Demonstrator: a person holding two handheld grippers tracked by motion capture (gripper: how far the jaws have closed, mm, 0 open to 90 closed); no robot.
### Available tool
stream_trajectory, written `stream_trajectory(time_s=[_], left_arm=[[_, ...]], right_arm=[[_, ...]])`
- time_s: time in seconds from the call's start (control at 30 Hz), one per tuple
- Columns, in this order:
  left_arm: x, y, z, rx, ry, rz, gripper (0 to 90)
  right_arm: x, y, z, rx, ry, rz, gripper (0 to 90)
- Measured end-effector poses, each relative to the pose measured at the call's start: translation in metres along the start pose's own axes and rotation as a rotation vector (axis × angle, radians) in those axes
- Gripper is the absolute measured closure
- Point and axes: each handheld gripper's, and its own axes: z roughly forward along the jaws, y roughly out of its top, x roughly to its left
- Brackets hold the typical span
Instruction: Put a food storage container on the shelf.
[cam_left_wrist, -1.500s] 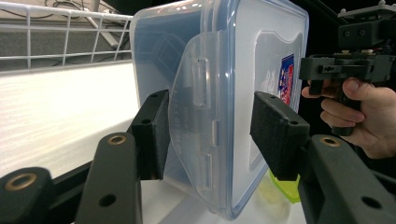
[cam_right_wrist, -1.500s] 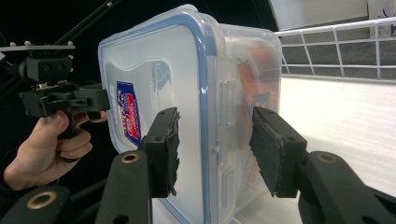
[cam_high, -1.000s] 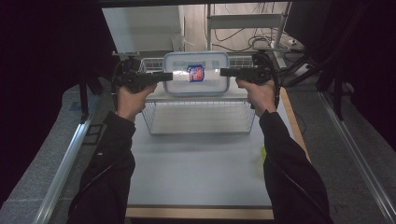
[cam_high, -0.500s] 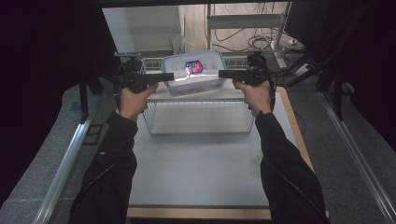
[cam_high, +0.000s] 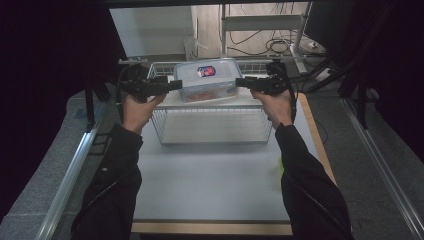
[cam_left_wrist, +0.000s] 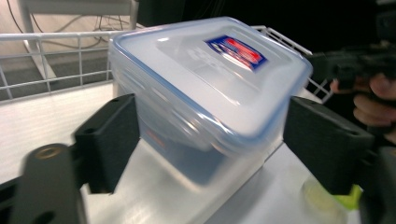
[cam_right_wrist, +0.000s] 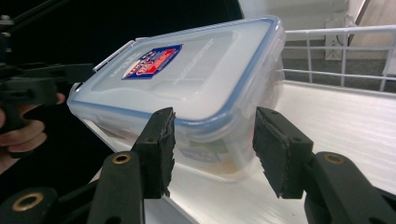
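**Box set on basket shelf, left side letting go**

We read this as the release step: the clear plastic food box with blue-rimmed lid and red-blue sticker (cam_high: 206, 80) sits at the far end of the white wire basket (cam_high: 215, 125), on the pale flat panel (cam_high: 210, 102) across its top, just inside the far rim. In both gripper views the box looks tilted, one edge raised off the panel; we cannot tell whether it rests fully flat.

Left hand-held gripper (cam_high: 172, 86): jaws have just been opening. In the left gripper view its pads (cam_left_wrist: 109, 140) stand either side of the box (cam_left_wrist: 205, 88) with a gap showing, so not pressing; the box is between them, loose.

Right hand-held gripper (cam_high: 242, 82): roughly half open. In the right gripper view the pads (cam_right_wrist: 161, 147) bracket the near corner of the box (cam_right_wrist: 187, 79); the left pad sits against the lid rim, the right pad looks slightly off the wall. We cannot tell for sure whether it grips.

Next move, in our judgement: loosen the right jaws too, then back both hand-held grippers straight out sideways without nudging the box. Risk: a pad catching the lid rim drags it off the panel.

A small yellow-green thing (cam_high: 280, 165) lies on the grey worktop (cam_high: 210, 190), near the right sleeve.
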Motion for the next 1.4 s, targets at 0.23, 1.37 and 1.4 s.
stream_trajectory(time_s=[0.23, 1.37, 1.4], left_arm=[[-0.02, -0.018, -0.002, 0.025, 0.016, 0.112, 62.0], [-0.016, -0.019, 0.031, 0.094, 0.085, 0.08, 82.0], [-0.018, -0.02, 0.03, 0.095, 0.071, 0.088, 80.8]], right_arm=[[-0.003, -0.012, -0.005, 0.012, -0.016, -0.03, 61.8], [0.013, -0.023, 0.004, 0.066, 0.019, -0.096, 71.9], [0.014, -0.024, 0.004, 0.067, 0.021, -0.101, 71.0]])
